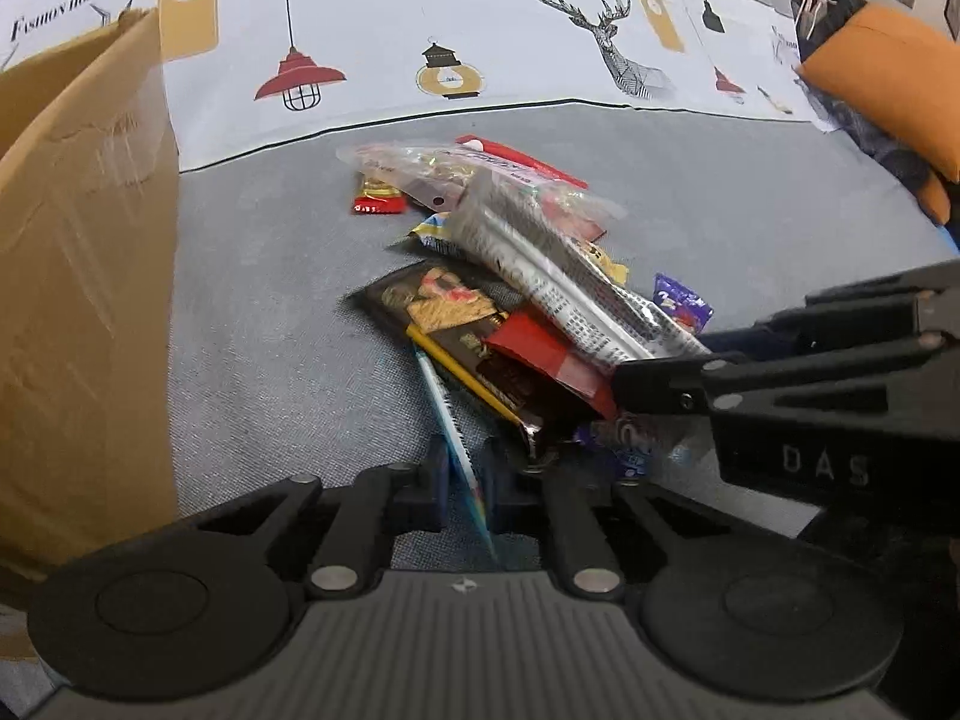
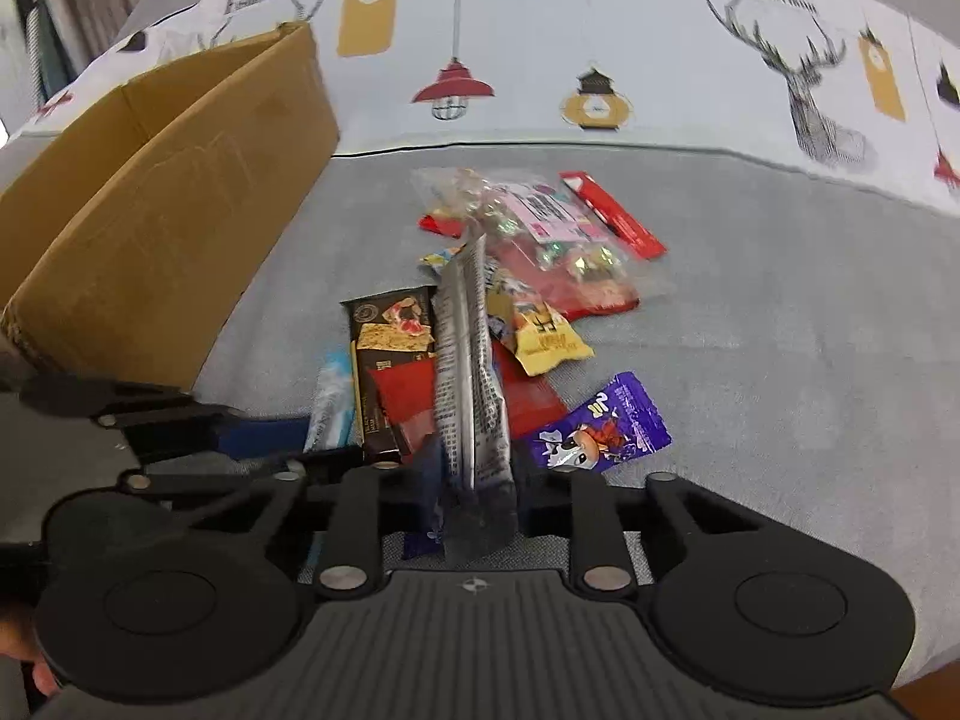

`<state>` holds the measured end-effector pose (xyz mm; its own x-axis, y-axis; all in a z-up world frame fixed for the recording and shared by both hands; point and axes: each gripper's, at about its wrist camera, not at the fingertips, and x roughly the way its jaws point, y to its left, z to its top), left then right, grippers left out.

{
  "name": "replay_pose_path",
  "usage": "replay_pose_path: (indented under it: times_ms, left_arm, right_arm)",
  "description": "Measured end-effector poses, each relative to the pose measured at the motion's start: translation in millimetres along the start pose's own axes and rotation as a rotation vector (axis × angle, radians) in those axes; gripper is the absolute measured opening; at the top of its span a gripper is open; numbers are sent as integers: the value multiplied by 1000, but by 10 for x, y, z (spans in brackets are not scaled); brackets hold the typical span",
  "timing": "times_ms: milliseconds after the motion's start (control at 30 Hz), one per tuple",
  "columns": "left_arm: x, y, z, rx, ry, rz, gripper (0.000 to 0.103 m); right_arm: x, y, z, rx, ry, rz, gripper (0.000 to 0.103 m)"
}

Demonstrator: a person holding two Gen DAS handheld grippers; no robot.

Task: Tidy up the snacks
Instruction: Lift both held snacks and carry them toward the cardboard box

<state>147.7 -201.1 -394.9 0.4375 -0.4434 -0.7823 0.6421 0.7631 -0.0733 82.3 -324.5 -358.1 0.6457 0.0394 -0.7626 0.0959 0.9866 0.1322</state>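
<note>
While it hangs: the long silver printed foil packet (image 2: 471, 372) sags, light and crinkly.
Right gripper (image 2: 480, 504): clamped on its near end.
Left gripper (image 1: 465, 480): pinching a thin pale-blue stick wrapper (image 1: 447, 414).
Cardboard box (image 2: 180, 192): left of both.

Left gripper (image 1: 465, 480) pinched closed — right gripper (image 2: 477, 498) clamped, both low.

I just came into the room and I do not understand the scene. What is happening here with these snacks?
A person is sorting a pile of snacks on a grey sofa, with a gripper in each hand. The right gripper is shut on a silver printed packet, holding it on edge. The left gripper is closed on a thin light-blue packet beside the dark chocolate bar. An open cardboard box stands to the left, probably where the snacks go.
</note>
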Motion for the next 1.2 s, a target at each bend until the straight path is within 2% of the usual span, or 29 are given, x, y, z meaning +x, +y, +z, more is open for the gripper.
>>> replay_pose_path:
  times_ms: [33,133,333,467,567,633,767,900,1000,1067,1200]
  left_arm:
    - [-4,33,3,-17,3,-9,3]
    - [-59,78,27,-39,-1,-17,3]
    - [-294,70,96,-31,-71,8,3]
    - [-346,106,99,-58,-16,-13,3]
    - [-487,112,168,-65,16,-5,3]
    - [-701,104,226,-57,-17,3,3]
    - [-1172,147,310,-70,-78,19,3]
    - [-1688,250,372,-101,-150,19,3]
    - [-2040,321,407,-112,-219,53,3]
    - [-2152,403,381,-134,-224,64,3]
    - [-2250,614,274,-185,-218,73,3]
  right_arm:
    - [-13,14,0,-7,-4,7,7]
    - [-97,-3,19,2,-43,-3,7]
    - [-264,-140,63,83,-102,21,7]
    - [-320,-132,81,92,-121,29,7]
    - [-408,-85,112,96,-157,-5,7]
    - [-521,-47,124,111,-204,-31,7]
    - [-808,73,154,145,-264,-1,7]
    - [-1169,344,246,123,-345,-4,7]
    - [-1351,584,337,80,-393,-6,6]
    - [-1267,737,399,17,-379,-33,5]
    - [-1021,791,470,16,-338,-8,5]
